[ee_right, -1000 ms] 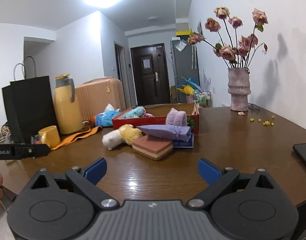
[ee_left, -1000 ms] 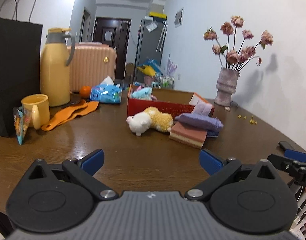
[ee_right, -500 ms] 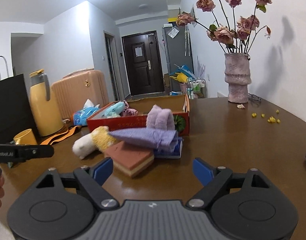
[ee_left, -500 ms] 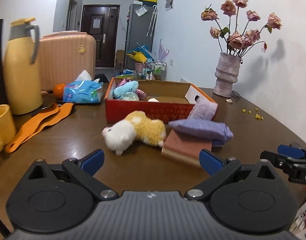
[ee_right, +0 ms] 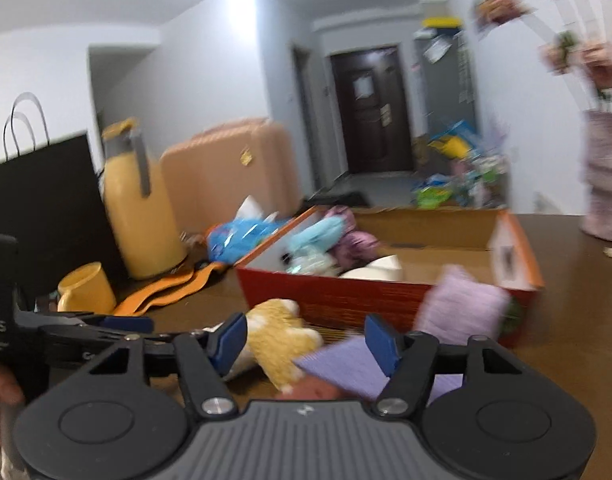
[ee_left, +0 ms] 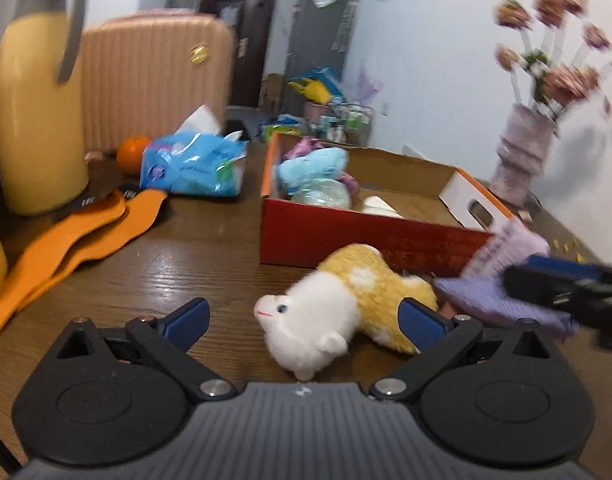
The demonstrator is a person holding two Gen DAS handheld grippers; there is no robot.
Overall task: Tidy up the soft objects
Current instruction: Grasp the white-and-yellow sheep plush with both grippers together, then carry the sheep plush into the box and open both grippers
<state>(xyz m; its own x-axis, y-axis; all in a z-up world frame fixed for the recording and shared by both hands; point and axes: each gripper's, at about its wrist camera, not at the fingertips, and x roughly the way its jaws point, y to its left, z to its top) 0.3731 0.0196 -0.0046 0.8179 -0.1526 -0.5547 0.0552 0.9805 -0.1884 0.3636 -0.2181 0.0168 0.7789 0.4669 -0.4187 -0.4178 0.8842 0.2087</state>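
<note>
A white and yellow plush toy [ee_left: 338, 312] lies on the wooden table in front of a red cardboard box [ee_left: 370, 236]. My left gripper [ee_left: 304, 318] is open, its fingers on either side of the toy's head. My right gripper [ee_right: 306, 338] is open over the toy's yellow rear [ee_right: 282, 340] and a flat purple pouch [ee_right: 346, 364]. A lilac knitted piece [ee_right: 462, 306] leans on the box front. The box holds a light blue plush [ee_left: 314, 168] and other soft things. The right gripper's fingers [ee_left: 562, 284] show at the right of the left wrist view.
A yellow thermos [ee_left: 34, 120], an orange cloth [ee_left: 74, 236], a blue tissue pack [ee_left: 194, 164] and an orange fruit [ee_left: 132, 154] stand left of the box. A yellow mug [ee_right: 86, 292] and black paper bag [ee_right: 46, 208] are further left. A vase of dried flowers [ee_left: 522, 156] stands far right.
Both grippers have moved forward toward the pile in front of the box. The left now straddles the plush toy; the right has narrowed somewhat over the toy and the purple pouch.
</note>
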